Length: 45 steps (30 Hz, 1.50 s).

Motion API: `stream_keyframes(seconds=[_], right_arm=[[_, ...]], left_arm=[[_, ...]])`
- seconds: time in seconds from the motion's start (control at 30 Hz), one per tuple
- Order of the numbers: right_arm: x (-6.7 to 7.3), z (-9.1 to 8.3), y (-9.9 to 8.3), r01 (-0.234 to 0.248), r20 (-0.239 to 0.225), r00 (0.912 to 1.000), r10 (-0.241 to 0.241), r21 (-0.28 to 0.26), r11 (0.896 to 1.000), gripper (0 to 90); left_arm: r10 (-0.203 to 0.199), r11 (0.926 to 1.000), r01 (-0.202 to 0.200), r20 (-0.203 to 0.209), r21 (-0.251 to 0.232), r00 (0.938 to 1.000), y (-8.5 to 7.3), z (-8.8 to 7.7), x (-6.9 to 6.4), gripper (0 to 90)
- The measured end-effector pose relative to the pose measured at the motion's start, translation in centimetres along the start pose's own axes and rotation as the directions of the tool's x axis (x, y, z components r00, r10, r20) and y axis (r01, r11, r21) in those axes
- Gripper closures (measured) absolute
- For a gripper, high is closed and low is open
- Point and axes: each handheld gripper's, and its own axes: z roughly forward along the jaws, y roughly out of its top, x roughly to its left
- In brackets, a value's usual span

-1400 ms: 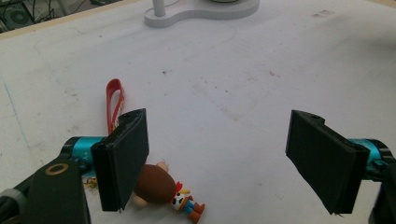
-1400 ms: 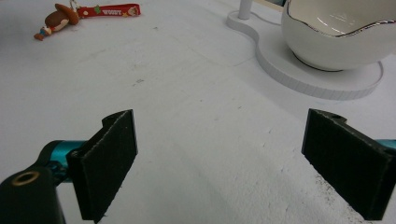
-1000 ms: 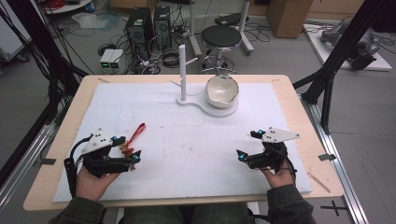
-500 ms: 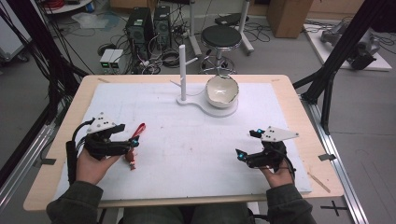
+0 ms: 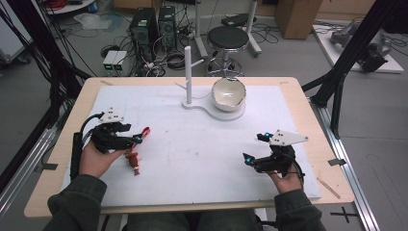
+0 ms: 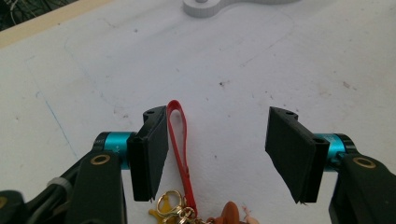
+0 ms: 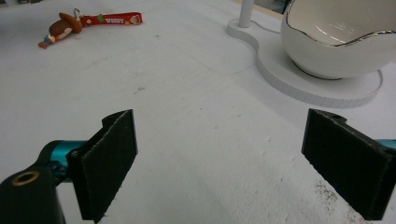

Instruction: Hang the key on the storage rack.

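Note:
A keychain lies on the white mat at the left, with a red strap (image 5: 145,131) and a small brown figure (image 5: 134,160) on a gold clasp (image 6: 169,205). My left gripper (image 5: 139,139) hovers over it. Its jaws have just been closing and still stand apart around the red strap (image 6: 180,140), which lies close beside the left pad. The pads do not squeeze it. My right gripper (image 5: 253,147) rests at the right of the mat, open and holding nothing. From the right gripper view (image 7: 233,163) the keychain (image 7: 88,21) shows far off.
A white bowl (image 5: 228,92) with a gold rim sits on a white stand base (image 5: 211,109) at the back centre, beside an upright post (image 5: 188,72) with short pegs. The bowl (image 7: 341,37) stands ahead and right of my right gripper. The wooden table edge (image 5: 308,110) frames the mat.
My left hand has moved away from the table's front edge and over the keychain, and its jaws have narrowed around the red strap. The right hand has stayed still.

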Motion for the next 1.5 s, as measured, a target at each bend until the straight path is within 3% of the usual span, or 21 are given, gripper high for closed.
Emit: stream_keyframes(seconds=[0.17, 0.53, 0.93, 1.33, 1.5], right_arm=[[0.0, 0.0, 0.0, -0.001, -0.001, 1.0, 0.001, 0.003, 1.0, 9.4], [-0.1, 0.0, -0.2, -0.006, -0.007, 1.0, 0.006, 0.0, 1.0, 9.4], [-0.3, -0.1, -0.3, 0.0, -0.011, 0.9999, 0.0, -0.006, 1.0, 9.4], [-0.3, -0.1, -0.3, -0.001, -0.014, 0.9999, 0.001, -0.01, 1.0, 9.4], [-0.3, -0.1, -0.3, 0.0, -0.015, 0.9999, 0.0, -0.014, 1.0, 9.4]], left_arm=[[0.0, 0.9988, 0.0, -0.004, 0.048, 1.0, -0.1, 1.1, 0.8, 42.3], [-0.003, 0.9909, 0.005, -0.018, 0.134, 0.9998, -0.3, 3.0, 1.1, 47.6], [-0.021, 0.9745, 0.024, -0.016, 0.223, 0.9997, -0.7, 4.9, 1.6, 57.2], [-0.028, 0.9496, 0.04, -0.042, 0.311, 0.9987, -1.5, 6.4, 2.2, 62.7], [-0.026, 0.9464, 0.038, -0.041, 0.321, 0.9988, -1.6, 6.7, 2.0, 68.3]])
